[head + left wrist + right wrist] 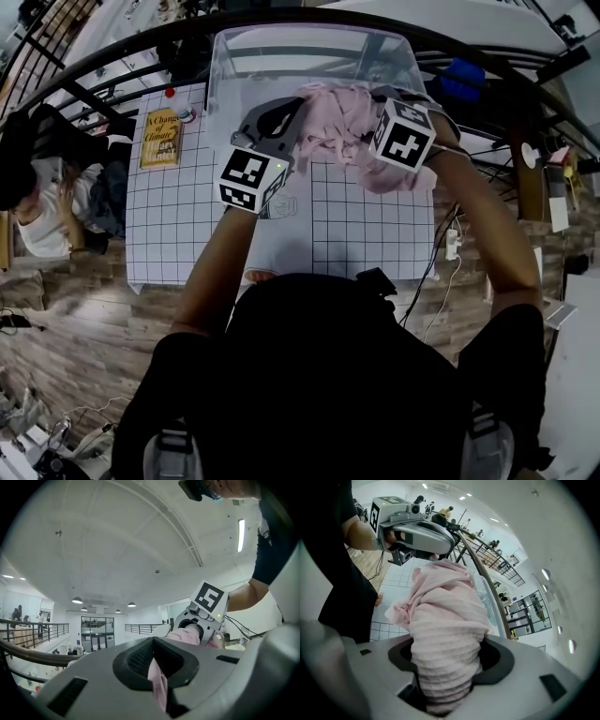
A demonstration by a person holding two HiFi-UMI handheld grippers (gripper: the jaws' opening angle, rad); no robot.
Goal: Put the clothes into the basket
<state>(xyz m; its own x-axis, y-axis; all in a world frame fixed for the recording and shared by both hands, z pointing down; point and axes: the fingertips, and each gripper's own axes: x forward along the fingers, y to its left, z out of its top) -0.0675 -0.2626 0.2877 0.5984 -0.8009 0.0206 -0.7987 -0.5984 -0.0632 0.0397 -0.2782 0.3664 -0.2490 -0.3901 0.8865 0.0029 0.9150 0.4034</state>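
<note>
My left gripper (158, 682) pinches a thin fold of the pink cloth (339, 131), jaws nearly together. My right gripper (445, 681) clamps a thick bunch, jaws half apart. The cloth is above the table (361, 239), it seems just before the basket (309, 45).

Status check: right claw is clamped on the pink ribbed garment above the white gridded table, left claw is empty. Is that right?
Not quite. The left claw is not empty: the left gripper view shows a fold of the pink ribbed garment pinched in it. The rest holds: the right claw is clamped on that garment above the white gridded table.
</note>
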